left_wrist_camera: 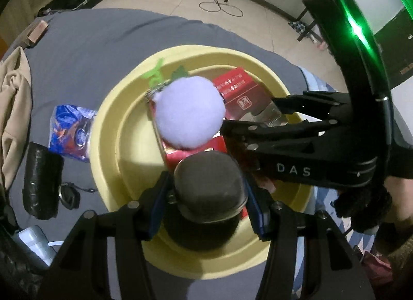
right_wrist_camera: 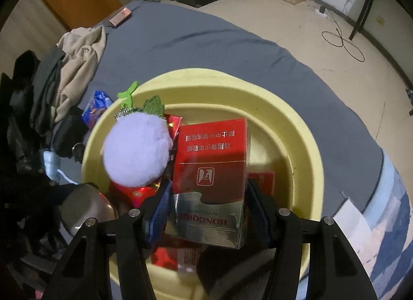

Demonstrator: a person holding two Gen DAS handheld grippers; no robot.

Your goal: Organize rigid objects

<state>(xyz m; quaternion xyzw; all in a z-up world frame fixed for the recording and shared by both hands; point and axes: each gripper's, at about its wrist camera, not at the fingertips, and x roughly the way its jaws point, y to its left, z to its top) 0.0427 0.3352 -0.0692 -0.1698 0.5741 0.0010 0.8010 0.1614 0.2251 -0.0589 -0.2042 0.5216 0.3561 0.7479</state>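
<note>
Clamped between the blue pads of the left gripper [left_wrist_camera: 206, 196] sits a round grey metal tin [left_wrist_camera: 209, 186], held over the near side of the yellow basin [left_wrist_camera: 108, 129], apparently so it can be set down inside with the rest. Left of the basin, on the grey sheet [left_wrist_camera: 103, 41], a black wrapped cylinder [left_wrist_camera: 42, 181] and a blue snack packet [left_wrist_camera: 71, 131] lie outside it, probably waiting their turn. Inside the basin a lilac pompom charm [left_wrist_camera: 189, 111] rests on red packets. Further right, the right gripper [right_wrist_camera: 206, 212] has its jaws closed on the silver end of a red cigarette box [right_wrist_camera: 210, 160], held above the basin's right half, likely to find it a free spot beside the pompom. Both grippers sit close together, so I judge crowding the main risk.
</note>
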